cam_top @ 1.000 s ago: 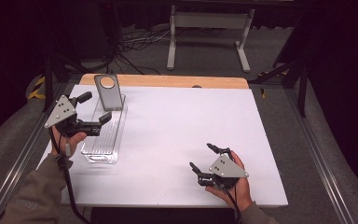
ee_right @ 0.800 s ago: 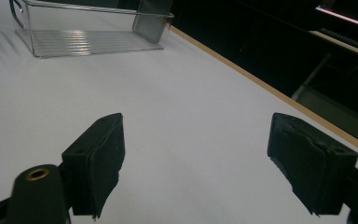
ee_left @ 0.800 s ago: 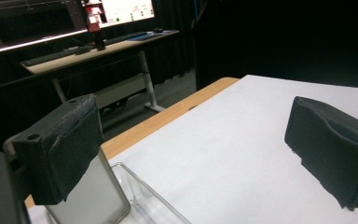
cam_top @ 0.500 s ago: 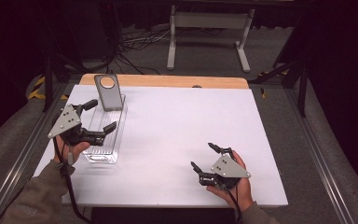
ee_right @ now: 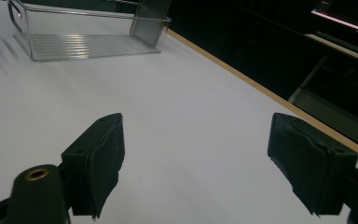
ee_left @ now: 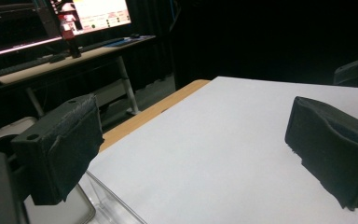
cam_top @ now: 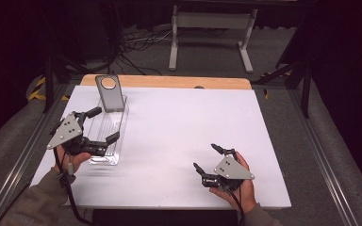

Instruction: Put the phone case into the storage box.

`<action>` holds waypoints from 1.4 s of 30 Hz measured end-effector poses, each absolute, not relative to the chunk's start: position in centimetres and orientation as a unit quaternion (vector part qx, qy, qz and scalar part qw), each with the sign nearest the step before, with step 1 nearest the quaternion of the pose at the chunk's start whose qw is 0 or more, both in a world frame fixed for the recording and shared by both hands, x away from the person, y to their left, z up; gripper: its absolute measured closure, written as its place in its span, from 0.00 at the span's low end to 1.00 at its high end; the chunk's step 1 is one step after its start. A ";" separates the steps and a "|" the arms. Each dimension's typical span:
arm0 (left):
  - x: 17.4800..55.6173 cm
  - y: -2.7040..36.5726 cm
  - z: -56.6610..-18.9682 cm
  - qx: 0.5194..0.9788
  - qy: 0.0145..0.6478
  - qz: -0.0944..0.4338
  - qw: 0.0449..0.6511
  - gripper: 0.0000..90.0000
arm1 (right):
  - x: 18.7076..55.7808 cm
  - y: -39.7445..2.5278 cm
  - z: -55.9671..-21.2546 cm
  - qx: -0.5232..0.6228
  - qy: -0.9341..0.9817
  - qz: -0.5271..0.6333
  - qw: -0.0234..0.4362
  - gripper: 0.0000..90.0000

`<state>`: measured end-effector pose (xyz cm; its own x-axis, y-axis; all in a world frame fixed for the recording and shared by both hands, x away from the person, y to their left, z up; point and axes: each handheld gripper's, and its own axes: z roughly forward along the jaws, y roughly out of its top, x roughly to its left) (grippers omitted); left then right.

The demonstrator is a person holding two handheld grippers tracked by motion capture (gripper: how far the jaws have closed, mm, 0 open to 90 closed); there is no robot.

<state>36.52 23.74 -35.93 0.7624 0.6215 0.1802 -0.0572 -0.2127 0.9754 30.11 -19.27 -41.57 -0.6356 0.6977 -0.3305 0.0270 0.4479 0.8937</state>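
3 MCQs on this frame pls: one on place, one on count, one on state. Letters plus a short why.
1. Where does the grey phone stand?
A. flat at the table's middle
B. propped at the far end of the clear bin
C. between the jaws of a hand-held gripper

2. How many clear bins are on the white table?
A. one
B. two
C. three

3. How does the left hand-held gripper stand?
A. shut on the phone
B. shut on nothing
C. open over the bin

Answers:
1 B: the high view shows the phone leaning upright at the bin's far end.
2 A: a single bin sits at the table's left.
3 C: its jaws are spread wide with nothing between them; the right hand-held gripper is open too.
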 end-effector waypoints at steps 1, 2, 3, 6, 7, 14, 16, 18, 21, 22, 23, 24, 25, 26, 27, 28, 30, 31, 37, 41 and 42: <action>36.4 23.7 -36.0 0.726 0.193 0.287 0.595 0.05 | 30.1 -19.3 -41.6 0.234 0.773 0.470 0.357 0.22; 36.2 23.7 -36.1 0.726 0.192 0.284 0.596 0.05 | 30.1 -19.3 -41.6 0.234 0.773 0.469 0.356 0.22; 36.1 23.6 -36.1 0.726 0.190 0.283 0.597 0.05 | 30.1 -19.2 -41.6 0.234 0.773 0.470 0.357 0.22; 35.6 23.4 -36.3 0.730 0.185 0.282 0.595 0.05 | 30.0 -19.3 -41.5 0.233 0.772 0.471 0.358 0.22; 35.4 23.3 -36.3 0.728 0.184 0.283 0.596 0.05 | 30.0 -19.3 -41.5 0.234 0.771 0.472 0.358 0.22; 34.5 23.0 -36.6 0.729 0.180 0.278 0.599 0.05 | 30.0 -19.2 -41.4 0.235 0.770 0.473 0.359 0.22; 34.3 22.9 -36.7 0.731 0.179 0.277 0.597 0.04 | 29.9 -19.3 -41.4 0.236 0.768 0.474 0.361 0.22; 34.0 22.8 -36.9 0.733 0.178 0.273 0.597 0.04 | 29.9 -19.3 -41.3 0.236 0.766 0.477 0.360 0.21; 33.6 22.7 -37.2 0.735 0.174 0.272 0.596 0.04 | 29.9 -19.3 -41.3 0.235 0.766 0.477 0.361 0.21; 33.5 22.6 -37.3 0.735 0.172 0.273 0.596 0.04 | 29.9 -19.3 -41.3 0.236 0.766 0.477 0.361 0.21; 33.5 22.6 -37.3 0.735 0.172 0.273 0.596 0.04 | 29.9 -19.3 -41.3 0.236 0.766 0.477 0.361 0.21; 33.4 22.5 -37.4 0.737 0.171 0.273 0.594 0.04 | 29.9 -19.3 -41.3 0.236 0.765 0.477 0.361 0.21; 33.2 22.4 -37.5 0.739 0.169 0.271 0.593 0.04 | 29.9 -19.3 -41.3 0.236 0.765 0.477 0.362 0.21; 33.1 22.3 -37.7 0.739 0.168 0.271 0.594 0.04 | 29.9 -19.3 -41.3 0.236 0.766 0.477 0.362 0.21; 33.0 22.2 -37.8 0.740 0.168 0.268 0.594 0.04 | 29.9 -19.3 -41.2 0.236 0.765 0.478 0.362 0.21; 32.9 22.2 -37.9 0.742 0.168 0.267 0.592 0.04 | 29.9 -19.3 -41.2 0.236 0.765 0.478 0.362 0.21; 32.7 22.0 -38.0 0.744 0.167 0.267 0.590 0.04 | 29.9 -19.3 -41.2 0.236 0.765 0.478 0.362 0.21; 32.6 21.9 -38.2 0.746 0.166 0.264 0.589 0.04 | 29.8 -19.3 -41.2 0.235 0.764 0.479 0.362 0.21; 31.8 21.2 -39.2 0.756 0.161 0.256 0.581 0.04 | 29.7 -19.3 -41.1 0.233 0.765 0.480 0.362 0.21; 31.4 21.0 -40.0 0.763 0.162 0.255 0.571 0.04 | 29.6 -19.3 -41.2 0.232 0.765 0.480 0.362 0.21; 31.3 20.9 -40.2 0.764 0.164 0.253 0.571 0.04 | 29.6 -19.3 -41.2 0.232 0.765 0.480 0.361 0.21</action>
